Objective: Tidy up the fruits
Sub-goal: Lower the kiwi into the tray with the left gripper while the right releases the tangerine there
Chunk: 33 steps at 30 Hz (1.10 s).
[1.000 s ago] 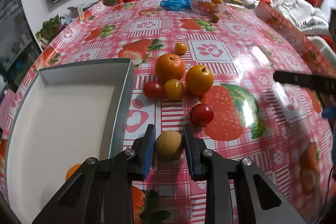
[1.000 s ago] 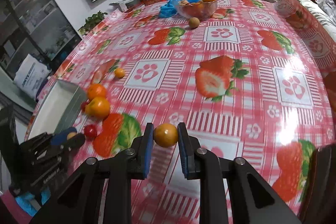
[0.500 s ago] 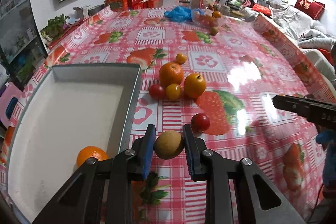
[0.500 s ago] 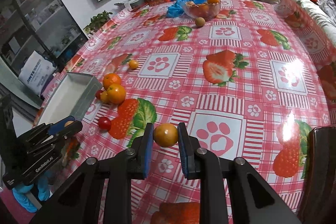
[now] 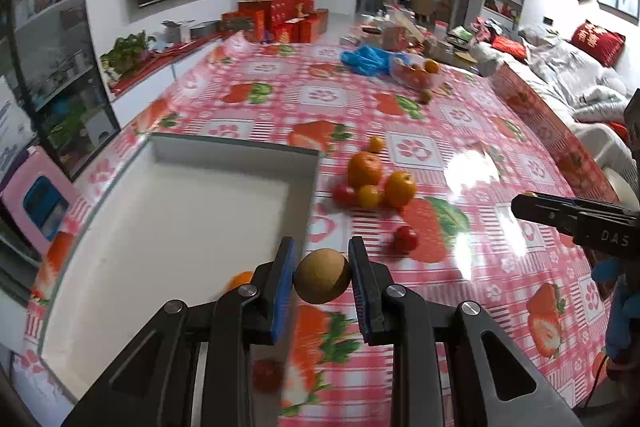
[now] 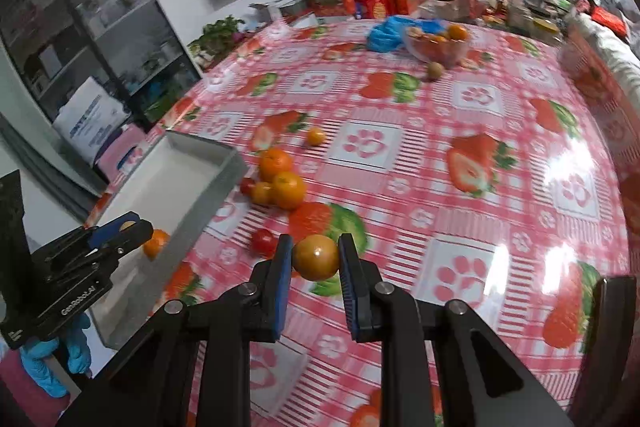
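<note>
My left gripper (image 5: 321,277) is clamped on a tan fruit (image 5: 322,275), held clear of the cloth just beside the tray's (image 5: 236,147) right wall. My right gripper (image 6: 313,259) is clamped on a yellow fruit (image 6: 316,257) over the table (image 6: 480,187), well apart from the tray and to its right.

To do this step well, I judge I should carry the tan fruit left over the wall, lower it close to the white floor, and only then part the jaws, so it does not roll or bounce. I'd set it away from the orange (image 6: 157,243) already lying in the near corner. The right load should wait or follow behind, so the two tools don't cross above the tray.

Beyond the grippers sits a red tomato (image 5: 405,239), then a cluster of two oranges, a small yellow fruit and another tomato (image 5: 370,183) just beside the tray's far corner. Farther off lie a lone small orange (image 5: 376,143) and a clear bowl (image 6: 436,45) of fruit.

The orange in the tray is mostly hidden behind my left finger in that view. A blurred red thing shows between the left arms low down; I cannot tell what it is. The tray's near edge is cut off.
</note>
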Each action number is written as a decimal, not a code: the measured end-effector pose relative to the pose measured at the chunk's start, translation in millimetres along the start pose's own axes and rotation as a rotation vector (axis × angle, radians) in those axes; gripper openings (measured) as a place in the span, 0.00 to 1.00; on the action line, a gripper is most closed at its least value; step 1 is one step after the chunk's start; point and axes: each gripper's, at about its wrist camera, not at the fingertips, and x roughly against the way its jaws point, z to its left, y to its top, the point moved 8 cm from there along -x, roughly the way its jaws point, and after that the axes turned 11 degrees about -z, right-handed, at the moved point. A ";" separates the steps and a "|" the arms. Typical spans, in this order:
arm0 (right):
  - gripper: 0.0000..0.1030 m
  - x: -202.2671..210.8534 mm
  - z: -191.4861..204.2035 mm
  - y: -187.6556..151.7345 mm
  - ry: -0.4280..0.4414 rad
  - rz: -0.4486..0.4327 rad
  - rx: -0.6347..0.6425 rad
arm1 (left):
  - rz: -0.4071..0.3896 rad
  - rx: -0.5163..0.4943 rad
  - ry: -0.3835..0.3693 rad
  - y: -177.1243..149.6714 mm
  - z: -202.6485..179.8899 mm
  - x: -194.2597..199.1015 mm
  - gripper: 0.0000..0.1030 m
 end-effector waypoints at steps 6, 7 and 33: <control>0.24 -16.5 45.0 5.8 0.063 0.022 0.053 | 0.000 0.026 0.076 -4.8 36.8 6.5 0.27; 0.24 -18.7 52.8 5.9 0.074 0.026 0.065 | 0.001 0.035 0.086 -5.7 43.3 7.0 0.27; 0.25 -103.9 173.6 -8.8 0.181 0.188 0.198 | 0.062 0.141 0.223 -46.9 122.3 -2.8 0.27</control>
